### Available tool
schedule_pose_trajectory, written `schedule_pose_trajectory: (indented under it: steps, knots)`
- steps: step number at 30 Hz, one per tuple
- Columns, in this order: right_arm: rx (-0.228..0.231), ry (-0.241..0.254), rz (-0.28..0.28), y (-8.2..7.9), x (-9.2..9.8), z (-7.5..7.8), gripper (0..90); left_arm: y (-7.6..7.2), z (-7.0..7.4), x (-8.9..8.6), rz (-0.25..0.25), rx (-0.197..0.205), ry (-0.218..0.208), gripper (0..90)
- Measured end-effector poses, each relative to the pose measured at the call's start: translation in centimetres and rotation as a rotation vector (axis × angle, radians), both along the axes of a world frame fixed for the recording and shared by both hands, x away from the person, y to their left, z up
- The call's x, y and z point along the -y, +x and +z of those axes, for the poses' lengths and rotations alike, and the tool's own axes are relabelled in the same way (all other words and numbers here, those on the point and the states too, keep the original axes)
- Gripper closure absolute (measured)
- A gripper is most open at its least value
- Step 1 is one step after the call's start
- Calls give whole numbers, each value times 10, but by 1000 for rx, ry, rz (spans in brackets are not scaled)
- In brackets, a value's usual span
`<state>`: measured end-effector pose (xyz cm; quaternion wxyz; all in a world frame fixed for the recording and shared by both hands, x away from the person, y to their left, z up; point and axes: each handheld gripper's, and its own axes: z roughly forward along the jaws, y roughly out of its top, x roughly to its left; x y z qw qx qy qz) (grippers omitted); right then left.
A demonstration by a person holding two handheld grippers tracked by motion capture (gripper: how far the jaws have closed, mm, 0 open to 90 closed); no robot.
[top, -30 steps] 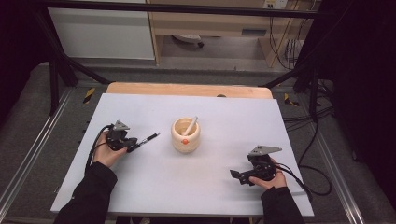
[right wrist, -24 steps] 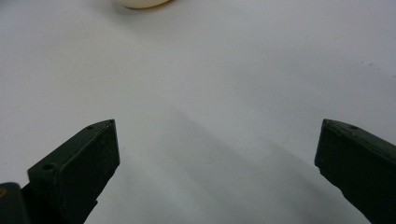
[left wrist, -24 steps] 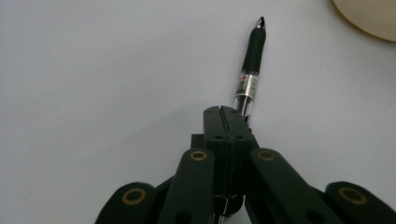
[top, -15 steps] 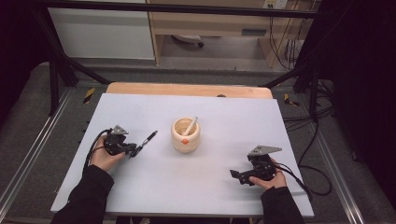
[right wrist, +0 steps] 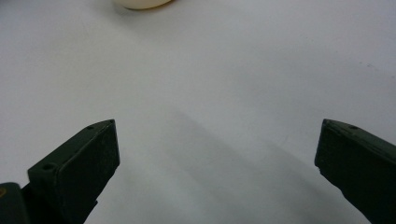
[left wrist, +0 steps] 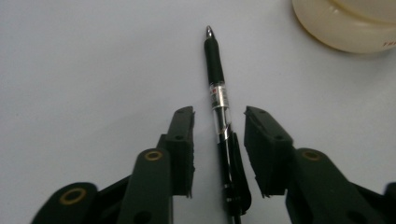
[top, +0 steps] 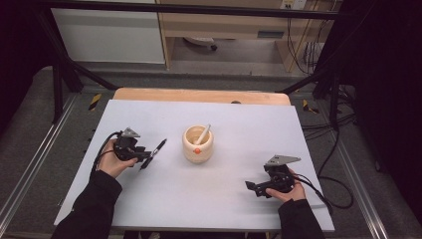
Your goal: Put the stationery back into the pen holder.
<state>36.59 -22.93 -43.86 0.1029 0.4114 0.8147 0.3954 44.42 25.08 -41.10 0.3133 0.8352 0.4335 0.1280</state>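
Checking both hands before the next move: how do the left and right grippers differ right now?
The left gripper has its jaws a little apart, just opened, with the black pen lying between them and not clamped; the right gripper stands wide open with only bare table between its jaws. In the high view the left one sits near the cream cup, the right one at the near right. Both are hand-held with black jaws.

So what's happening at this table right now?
A person works with a claw in each hand. The left claw has just been opening its jaws around a black pen, which lies between them with a gap on each side. Near it stands a cream cup with a white stick inside. The right claw rests open on the white table, holding nothing.
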Motion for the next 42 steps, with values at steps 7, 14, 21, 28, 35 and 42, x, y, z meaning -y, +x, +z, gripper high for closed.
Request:
schedule_pose_trajectory:
  steps: [7,14,21,28,35,42]
  knots:
    - [-2,2,0,0,0,0,8,10,8,14,41,2,-4,405]
    - [-1,-1,4,0,0,0,8,20,4,24,64,-10,18,288]
    - [-2,1,3,0,0,0,8,26,-6,39,27,-36,68,566]
    - [-4,5,2,0,0,0,8,30,-11,39,32,-40,114,661]
    - [-4,6,4,0,0,0,8,33,-16,39,16,-45,135,739]
    - [0,8,6,0,2,0,8,34,-19,41,19,-62,136,780]
